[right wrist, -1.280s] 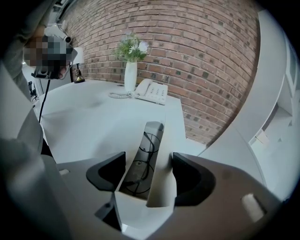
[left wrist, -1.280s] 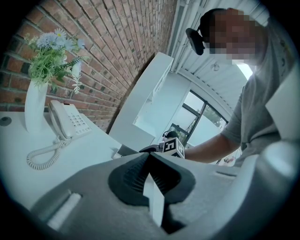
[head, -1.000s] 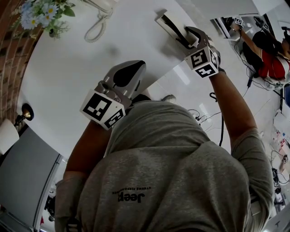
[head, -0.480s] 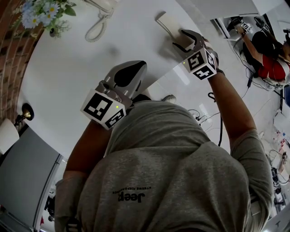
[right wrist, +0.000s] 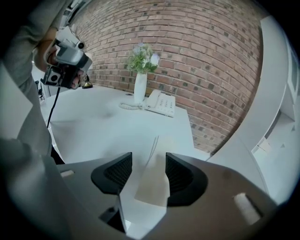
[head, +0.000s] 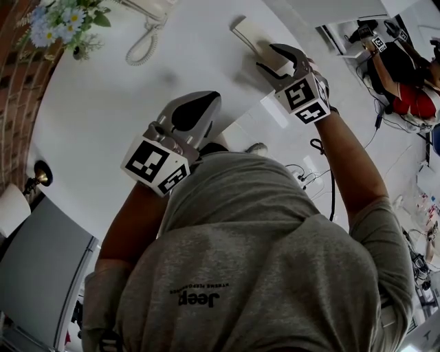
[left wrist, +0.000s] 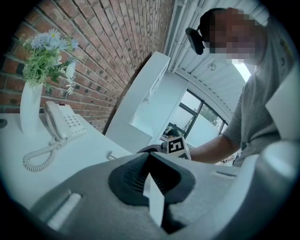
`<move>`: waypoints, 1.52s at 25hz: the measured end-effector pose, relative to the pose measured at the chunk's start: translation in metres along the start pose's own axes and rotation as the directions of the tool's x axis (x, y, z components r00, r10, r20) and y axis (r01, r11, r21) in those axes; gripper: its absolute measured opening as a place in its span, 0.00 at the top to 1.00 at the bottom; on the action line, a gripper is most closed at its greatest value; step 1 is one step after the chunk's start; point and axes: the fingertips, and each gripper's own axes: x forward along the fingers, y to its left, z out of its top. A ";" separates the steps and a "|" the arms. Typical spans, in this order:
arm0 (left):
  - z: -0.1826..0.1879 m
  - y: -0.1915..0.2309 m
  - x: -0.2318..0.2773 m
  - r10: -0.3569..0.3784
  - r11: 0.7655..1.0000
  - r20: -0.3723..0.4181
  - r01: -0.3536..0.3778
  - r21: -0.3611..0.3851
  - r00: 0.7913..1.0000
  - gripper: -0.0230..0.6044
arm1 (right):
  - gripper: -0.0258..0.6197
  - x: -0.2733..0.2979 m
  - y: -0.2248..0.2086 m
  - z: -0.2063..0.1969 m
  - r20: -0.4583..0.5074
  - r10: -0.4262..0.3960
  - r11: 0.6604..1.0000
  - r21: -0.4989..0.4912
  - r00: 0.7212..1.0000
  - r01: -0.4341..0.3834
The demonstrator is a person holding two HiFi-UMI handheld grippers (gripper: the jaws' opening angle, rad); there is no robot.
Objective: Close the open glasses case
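Observation:
The glasses case [head: 249, 34] is a flat beige case lying with its lid down near the white table's [head: 103, 124] far right edge. My right gripper [head: 267, 58] hovers over the case's near end. In the right gripper view the case [right wrist: 152, 180] lies below the gap of that gripper [right wrist: 148, 157]. The jaws have just closed a little but stand apart, and the pads do not press on the case. My left gripper [head: 203, 103] hangs over the table's near edge, well short of the case. Its jaws [left wrist: 149, 154] meet at the tips with nothing held.
A white desk phone [head: 148, 10] with a coiled cord [head: 144, 45] and a vase of flowers [head: 62, 24] stand at the table's far left, against a brick wall [right wrist: 197, 51]. The table's edge runs just right of the case, with floor and cables beyond.
A second ago the case stood open with its dark inside showing under my right gripper. Now its lid is down, and the right gripper has lifted slightly up and left. The left gripper stayed still.

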 end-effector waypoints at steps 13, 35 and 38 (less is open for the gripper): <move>-0.003 -0.057 0.042 -0.148 0.985 -0.081 0.154 0.077 0.986 0.97 | 0.95 -0.097 0.016 0.015 0.229 -0.067 0.958 0.288 0.971 -0.002; -0.083 -0.266 0.166 -0.502 0.784 -0.406 0.600 0.160 0.764 0.97 | 0.95 -0.335 0.041 -0.187 0.054 -0.543 0.597 0.727 0.838 0.340; -0.097 -0.296 0.174 -0.527 0.753 -0.434 0.638 0.159 0.730 0.97 | 0.95 -0.365 0.054 -0.209 0.035 -0.586 0.552 0.748 0.809 0.368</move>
